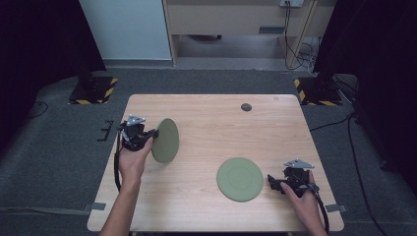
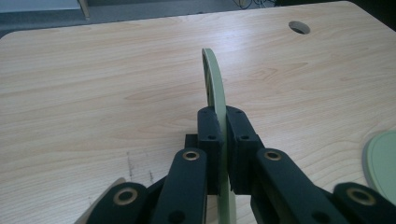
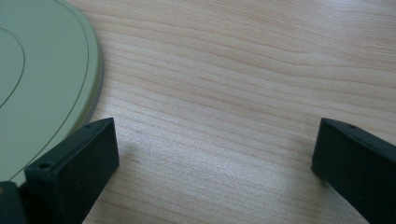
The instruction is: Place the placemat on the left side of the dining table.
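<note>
Two green plates: the left gripper (image 1: 153, 133) is clamped on one plate's (image 1: 165, 140) rim, holding it on edge at the table's (image 1: 206, 128) left. The other plate (image 1: 240, 179) lies flat, near right, beside the right gripper (image 1: 272, 182), whose jaws stand apart.

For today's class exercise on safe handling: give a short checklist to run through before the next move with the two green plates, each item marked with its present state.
1. Left hand-held gripper clamped on the lifted plate at its rim: ok.
2. Lifted plate clear of the table, held on edge: ok.
3. Second plate lying flat on the table: ok.
4. Right hand-held gripper open, nothing between its jaws: ok.
5. Right hand-held gripper apart from the second plate's rim: cannot tell.
6. Firmness of the left grip: cannot tell.
</note>
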`<state>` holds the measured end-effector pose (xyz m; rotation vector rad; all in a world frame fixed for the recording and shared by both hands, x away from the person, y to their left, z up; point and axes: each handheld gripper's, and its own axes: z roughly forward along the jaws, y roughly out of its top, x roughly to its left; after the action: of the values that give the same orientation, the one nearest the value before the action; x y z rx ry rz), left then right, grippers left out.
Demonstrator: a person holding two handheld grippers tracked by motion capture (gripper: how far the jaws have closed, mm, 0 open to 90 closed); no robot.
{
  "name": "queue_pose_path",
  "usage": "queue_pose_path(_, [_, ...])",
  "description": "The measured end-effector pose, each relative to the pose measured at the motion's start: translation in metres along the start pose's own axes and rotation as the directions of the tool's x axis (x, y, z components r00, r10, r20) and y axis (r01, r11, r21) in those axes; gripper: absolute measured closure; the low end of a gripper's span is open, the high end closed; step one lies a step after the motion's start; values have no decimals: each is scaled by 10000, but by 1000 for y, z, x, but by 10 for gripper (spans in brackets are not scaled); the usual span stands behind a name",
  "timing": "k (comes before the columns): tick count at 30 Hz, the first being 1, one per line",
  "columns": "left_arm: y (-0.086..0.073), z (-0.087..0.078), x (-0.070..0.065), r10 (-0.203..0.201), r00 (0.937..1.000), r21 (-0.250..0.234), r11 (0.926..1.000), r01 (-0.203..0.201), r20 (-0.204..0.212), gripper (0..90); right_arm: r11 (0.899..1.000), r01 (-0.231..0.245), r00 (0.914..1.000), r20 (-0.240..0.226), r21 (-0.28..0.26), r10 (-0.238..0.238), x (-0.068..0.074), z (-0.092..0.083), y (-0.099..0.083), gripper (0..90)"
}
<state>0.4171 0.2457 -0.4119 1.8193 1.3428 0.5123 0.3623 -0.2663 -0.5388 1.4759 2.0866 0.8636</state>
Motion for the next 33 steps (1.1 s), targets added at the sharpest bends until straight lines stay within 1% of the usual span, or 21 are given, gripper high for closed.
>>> queue_pose_path(16, [-13,0,28,-308,9995,23,9995,309,-101,856,10000,22,10000,7,-11,-22,1,1,1,8])
queue_pose_path(18, [-14,0,30,-307,9994,56,9995,308,-127,856,10000,21,10000,7,-11,-21,1,1,1,8])
queue_pose_path(24, [-16,4,36,-119,9996,189,9997,124,-246,855,10000,22,10000,7,-10,-22,1,1,1,8])
queue_pose_path(33, [-20,11,50,-239,9993,341,9991,249,-279,855,10000,21,10000,8,-11,-21,1,1,1,8])
